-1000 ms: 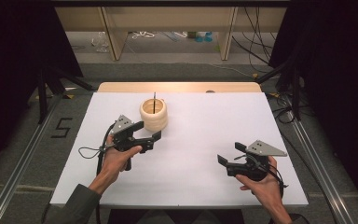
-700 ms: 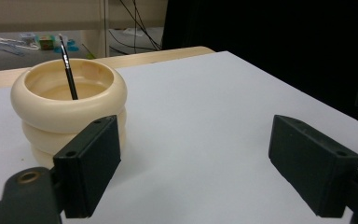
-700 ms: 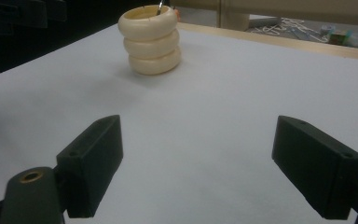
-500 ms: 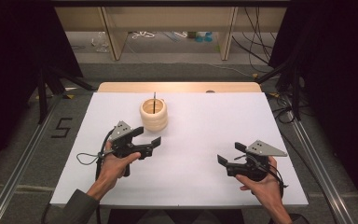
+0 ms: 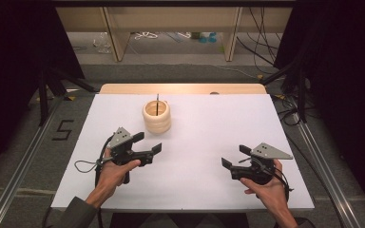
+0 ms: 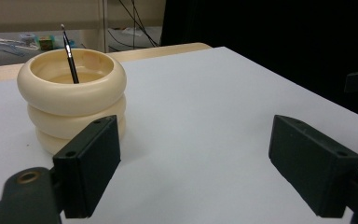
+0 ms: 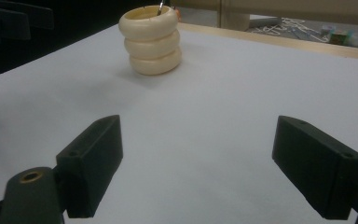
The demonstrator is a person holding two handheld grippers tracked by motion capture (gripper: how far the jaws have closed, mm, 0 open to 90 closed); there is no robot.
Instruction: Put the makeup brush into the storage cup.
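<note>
A white table (image 5: 195,142) seen from above, with a pale wooden strip along its far edge; a person's two hands come in from the near side, each holding a black tool. The left tool (image 5: 148,142) sits left of centre, its jaws spread wide and holding nothing; the left hand (image 5: 116,168) grips its handle and a dark cable loops beside it. The right tool (image 5: 234,156) rests near the right front of the table, jaws likewise wide apart and empty, held by the right hand (image 5: 266,187).

A cream holder (image 5: 157,116) shaped like three stacked rings stands upright towards the far left of centre, just beyond the left tool and not touching it; a thin dark brush (image 5: 157,103) stands inside it, tip upward. On the floor (image 5: 38,142) to the left of the table, a marking reads "5"; no other writing is legible.
</note>
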